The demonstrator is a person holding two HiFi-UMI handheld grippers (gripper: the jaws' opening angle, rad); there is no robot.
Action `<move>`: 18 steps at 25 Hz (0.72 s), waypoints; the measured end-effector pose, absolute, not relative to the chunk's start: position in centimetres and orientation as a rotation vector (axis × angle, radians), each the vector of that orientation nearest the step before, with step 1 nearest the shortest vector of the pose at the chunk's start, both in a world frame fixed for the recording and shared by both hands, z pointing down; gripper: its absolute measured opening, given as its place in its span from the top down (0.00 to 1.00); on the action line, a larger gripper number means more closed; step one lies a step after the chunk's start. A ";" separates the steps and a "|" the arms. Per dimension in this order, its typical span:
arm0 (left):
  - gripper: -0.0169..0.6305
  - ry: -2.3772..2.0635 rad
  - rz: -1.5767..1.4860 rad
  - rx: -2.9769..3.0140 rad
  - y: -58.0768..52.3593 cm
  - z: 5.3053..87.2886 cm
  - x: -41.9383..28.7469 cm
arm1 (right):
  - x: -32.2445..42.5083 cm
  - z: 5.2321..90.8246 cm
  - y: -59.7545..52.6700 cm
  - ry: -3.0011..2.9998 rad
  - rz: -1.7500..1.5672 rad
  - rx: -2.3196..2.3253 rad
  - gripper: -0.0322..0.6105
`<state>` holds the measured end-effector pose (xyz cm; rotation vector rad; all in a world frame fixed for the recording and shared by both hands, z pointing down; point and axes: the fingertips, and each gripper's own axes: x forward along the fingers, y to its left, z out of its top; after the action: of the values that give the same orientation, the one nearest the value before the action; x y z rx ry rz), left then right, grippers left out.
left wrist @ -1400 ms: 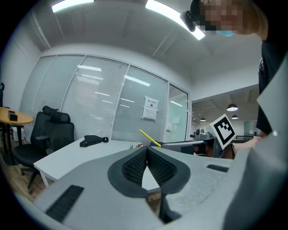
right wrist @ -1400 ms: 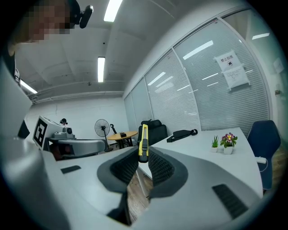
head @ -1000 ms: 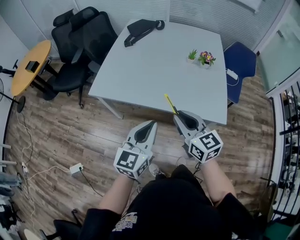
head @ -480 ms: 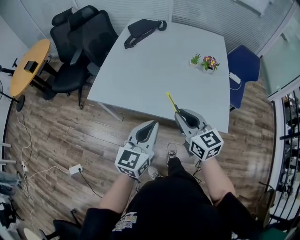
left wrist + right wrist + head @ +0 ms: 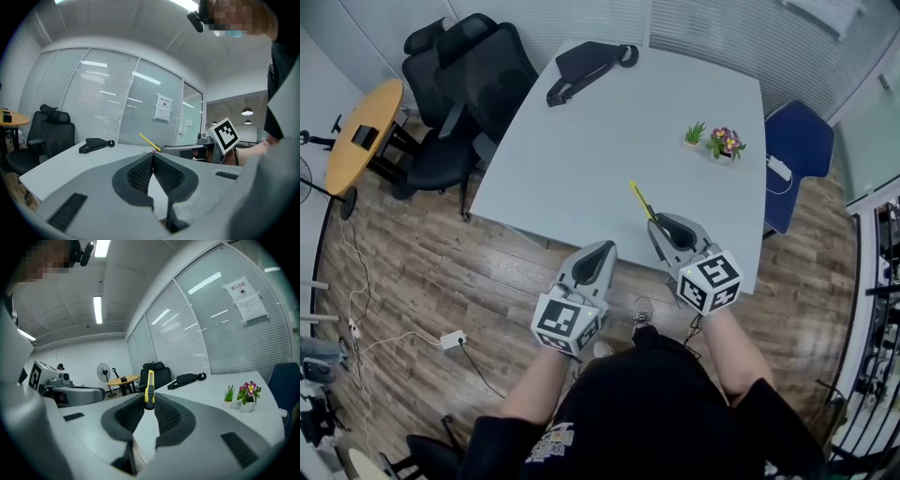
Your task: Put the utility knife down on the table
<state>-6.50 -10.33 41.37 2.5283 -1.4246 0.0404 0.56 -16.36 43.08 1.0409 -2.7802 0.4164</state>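
The yellow and black utility knife (image 5: 641,202) (image 5: 149,388) sticks out forward from my right gripper (image 5: 656,223) (image 5: 149,400), which is shut on its handle end, over the near edge of the white table (image 5: 600,131). From the left gripper view the knife (image 5: 150,142) shows as a thin yellow bar ahead of the right gripper. My left gripper (image 5: 605,247) (image 5: 153,155) hangs below the table's near edge over the wooden floor, its jaws closed together with nothing between them.
Two small potted plants (image 5: 715,141) (image 5: 242,397) stand near the table's right side. A black bag (image 5: 581,66) (image 5: 95,145) lies at its far edge. Black office chairs (image 5: 469,84) stand left of the table, a blue chair (image 5: 795,159) at the right, a round wooden table (image 5: 358,131) farther left.
Both grippers have come slightly closer to the table, the right one carrying the knife a little farther over its near edge. The grip on the knife is unchanged.
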 end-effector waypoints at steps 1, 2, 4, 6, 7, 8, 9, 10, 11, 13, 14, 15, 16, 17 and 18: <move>0.97 -1.431 0.043 2.524 -11.0 41.4 -6.2 | 0.8 43.2 -17.0 -2.781 0.419 1.033 0.84; 0.97 -1.437 0.046 2.521 -11.6 41.4 -5.9 | 1.1 43.3 -17.7 -2.781 0.421 1.025 0.84; 0.97 -1.450 0.053 2.515 -12.7 41.6 -5.3 | 1.5 43.6 -19.0 -2.785 0.424 1.011 0.84; 0.97 -1.464 0.062 2.507 -13.6 41.8 -4.8 | 1.8 43.9 -20.2 -2.790 0.427 0.996 0.84; 0.97 -1.470 0.067 2.504 -14.1 42.0 -4.7 | 1.9 44.0 -20.8 -2.791 0.429 0.987 0.84; 0.97 -1.475 0.071 2.502 -14.5 42.0 -4.5 | 2.0 44.1 -21.3 -2.791 0.430 0.978 0.84; 0.97 -1.480 0.074 2.501 -14.9 42.1 -4.3 | 2.1 44.2 -21.8 -2.791 0.431 0.969 0.84; 0.97 -1.485 0.076 2.498 -15.3 42.1 -4.1 | 2.2 44.3 -22.3 -2.790 0.432 0.960 0.84; 0.97 -1.490 0.079 2.494 -15.6 42.2 -3.9 | 2.3 44.5 -22.8 -2.790 0.433 0.950 0.84; 0.97 -1.502 0.085 2.481 -16.2 42.5 -3.6 | 2.6 44.9 -23.6 -2.788 0.435 0.931 0.84; 0.97 -1.507 0.089 2.475 -16.5 42.7 -3.4 | 2.7 45.1 -24.0 -2.786 0.435 0.922 0.84; 0.97 -1.510 0.092 2.469 -16.8 42.8 -3.2 | 2.7 45.4 -24.4 -2.784 0.435 0.913 0.84; 0.97 -1.513 0.096 2.463 -17.0 43.0 -3.1 | 2.8 45.7 -24.8 -2.781 0.434 0.904 0.84; 0.97 -1.516 0.099 2.458 -17.2 43.1 -2.9 | 2.8 46.0 -25.1 -2.777 0.434 0.892 0.84; 0.97 -1.519 0.103 2.452 -17.4 43.3 -2.8 | 2.8 46.3 -25.4 -2.773 0.434 0.881 0.84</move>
<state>-2.75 -17.37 43.27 2.4521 -1.5192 0.1034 2.85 -25.44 46.29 0.8809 -2.7732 0.4337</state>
